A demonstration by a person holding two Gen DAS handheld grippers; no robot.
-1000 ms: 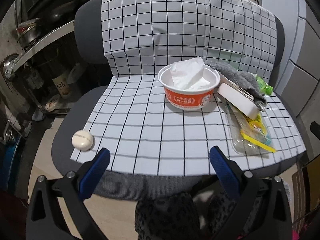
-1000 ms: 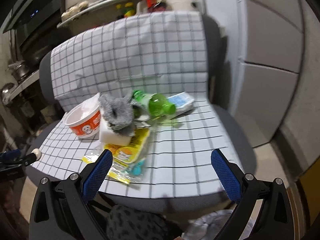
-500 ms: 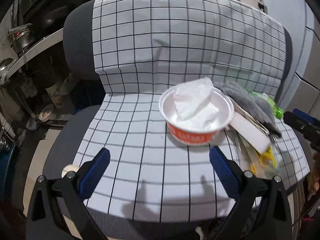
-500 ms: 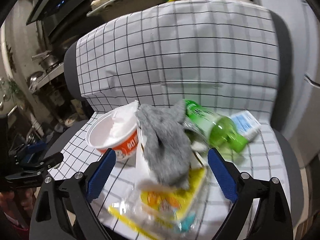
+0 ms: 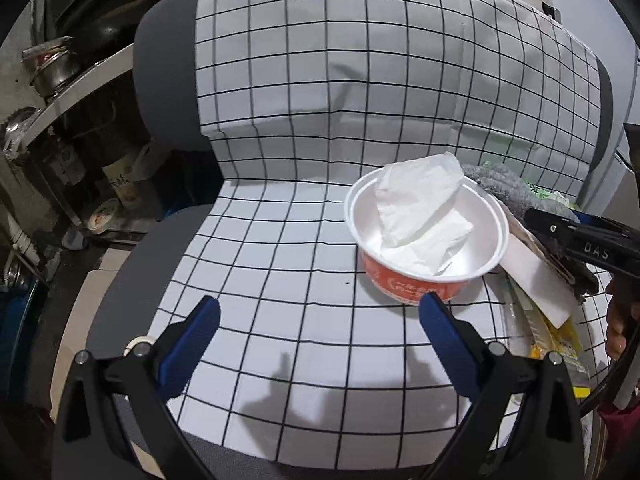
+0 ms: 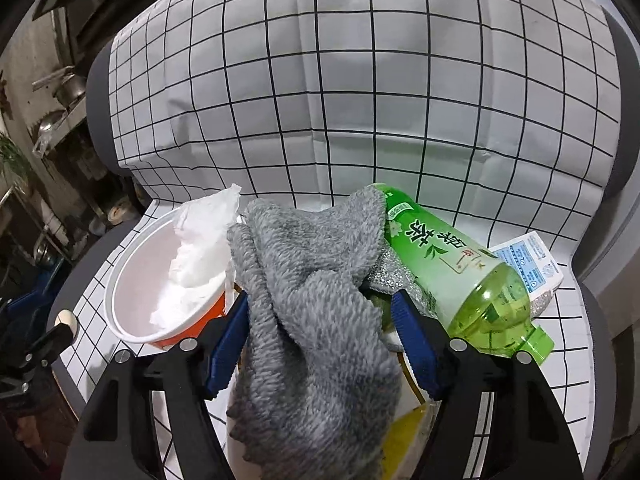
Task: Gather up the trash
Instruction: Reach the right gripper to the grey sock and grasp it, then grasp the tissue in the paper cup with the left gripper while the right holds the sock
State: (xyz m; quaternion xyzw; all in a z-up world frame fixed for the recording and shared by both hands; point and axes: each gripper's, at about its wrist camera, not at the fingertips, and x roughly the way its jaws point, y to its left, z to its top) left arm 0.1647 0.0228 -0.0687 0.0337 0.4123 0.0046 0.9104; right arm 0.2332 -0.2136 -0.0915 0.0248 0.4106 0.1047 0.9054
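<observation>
A pile of trash lies on a chair seat covered by a checked cloth [image 5: 280,240]. An orange-and-white noodle bowl [image 5: 428,240] holds a crumpled white tissue [image 5: 420,208]; it also shows in the right wrist view [image 6: 160,280]. A grey fuzzy cloth [image 6: 316,304] drapes over the pile, beside a green tea bottle [image 6: 452,272] and a white packet [image 6: 528,260]. My right gripper [image 6: 320,320] is open with its fingers either side of the grey cloth. My left gripper [image 5: 320,320] is open and empty over the seat, left of the bowl.
A white block [image 5: 532,280] and yellow wrappers [image 5: 560,336] lie right of the bowl. A roll of tape [image 5: 138,346] sits at the seat's front left edge. Cluttered shelves [image 5: 60,120] stand left of the chair; a grey wall [image 6: 628,200] is right.
Both grippers moved forward toward the seat. The right gripper's jaws have narrowed and come around the grey cloth. The left gripper came closer to the bowl.
</observation>
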